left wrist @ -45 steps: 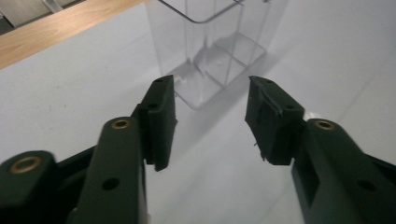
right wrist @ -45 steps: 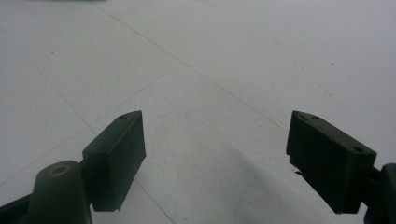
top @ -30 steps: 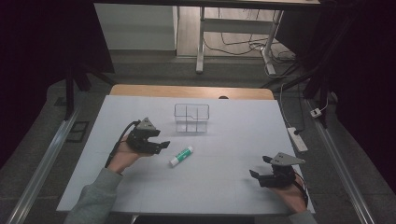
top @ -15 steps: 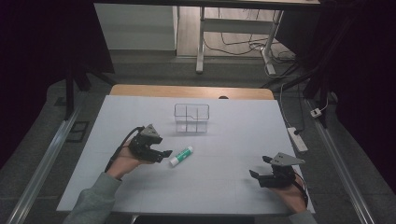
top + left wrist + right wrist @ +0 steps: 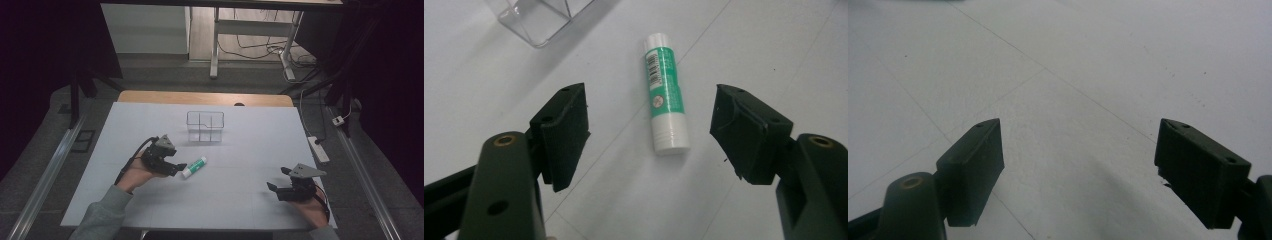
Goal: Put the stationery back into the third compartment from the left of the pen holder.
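Left tool [image 5: 651, 135] hangs wide open over the glue stick [image 5: 665, 97] lying flat on the table [image 5: 240, 200], near the clear organizer [image 5: 205, 126]; centre both pads across its green barrel, then squeeze

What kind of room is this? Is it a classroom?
Probably a lab or workshop for recording tasks, not a classroom. A white-topped work table holds just a clear plastic divided box and a green-and-white glue stick, with loose black cables across the floor behind.
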A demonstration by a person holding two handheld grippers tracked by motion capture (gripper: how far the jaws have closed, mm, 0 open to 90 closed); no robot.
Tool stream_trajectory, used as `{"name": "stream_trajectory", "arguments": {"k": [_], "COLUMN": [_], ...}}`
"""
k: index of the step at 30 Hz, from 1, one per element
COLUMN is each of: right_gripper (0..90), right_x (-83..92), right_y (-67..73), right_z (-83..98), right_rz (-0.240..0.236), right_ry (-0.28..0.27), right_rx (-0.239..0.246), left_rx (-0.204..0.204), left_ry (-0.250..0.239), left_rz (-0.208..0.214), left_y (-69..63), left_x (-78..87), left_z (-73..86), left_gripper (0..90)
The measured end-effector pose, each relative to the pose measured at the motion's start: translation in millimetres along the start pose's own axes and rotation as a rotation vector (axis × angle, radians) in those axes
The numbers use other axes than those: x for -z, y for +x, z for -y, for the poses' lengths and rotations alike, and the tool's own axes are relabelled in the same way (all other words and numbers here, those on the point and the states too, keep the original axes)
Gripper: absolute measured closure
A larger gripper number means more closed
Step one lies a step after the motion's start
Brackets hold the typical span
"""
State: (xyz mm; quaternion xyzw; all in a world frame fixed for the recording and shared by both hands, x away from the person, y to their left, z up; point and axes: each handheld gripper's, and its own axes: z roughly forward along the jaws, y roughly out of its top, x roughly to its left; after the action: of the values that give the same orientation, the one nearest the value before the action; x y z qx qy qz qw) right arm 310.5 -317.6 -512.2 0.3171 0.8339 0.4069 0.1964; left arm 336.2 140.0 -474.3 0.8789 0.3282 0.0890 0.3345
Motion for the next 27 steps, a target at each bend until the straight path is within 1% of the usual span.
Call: {"name": "stream_trajectory", "arguments": {"k": [8,13,15,20,23,27], "right_gripper": [19.1,19.1,19.1,19.1,19.1,19.1], "right_x": [-0.1,-0.1,0.0,-0.7,-0.6,-1.0], "right_y": [0.6,0.7,0.7,0.8,0.8,1.1], "right_z": [-0.4,-0.3,-0.4,-0.2,-0.1,-0.2], "right_rz": [0.001,0.000,0.000,0.000,-0.002,-0.001], "right_ry": [0.005,0.004,0.005,0.010,0.008,0.014], "right_rx": [0.003,0.003,0.004,0.004,0.004,0.006], "left_rx": [-0.024,-0.034,-0.048,-0.054,-0.059,-0.055], "left_ry": [0.046,0.072,0.090,0.121,0.149,0.171], "left_rz": [0.022,0.033,0.030,0.026,0.005,-0.017], "left_y": [-7.8,-13.3,-15.3,-18.4,-18.0,-17.3], "left_x": [-9.8,-18.7,-22.4,-31.9,-38.4,-47.0], "left_z": [-3.1,-5.3,-6.0,-6.6,-6.5,-6.2], "left_gripper": [30.1,29.7,29.6,29.3,29.1,29.0]}}
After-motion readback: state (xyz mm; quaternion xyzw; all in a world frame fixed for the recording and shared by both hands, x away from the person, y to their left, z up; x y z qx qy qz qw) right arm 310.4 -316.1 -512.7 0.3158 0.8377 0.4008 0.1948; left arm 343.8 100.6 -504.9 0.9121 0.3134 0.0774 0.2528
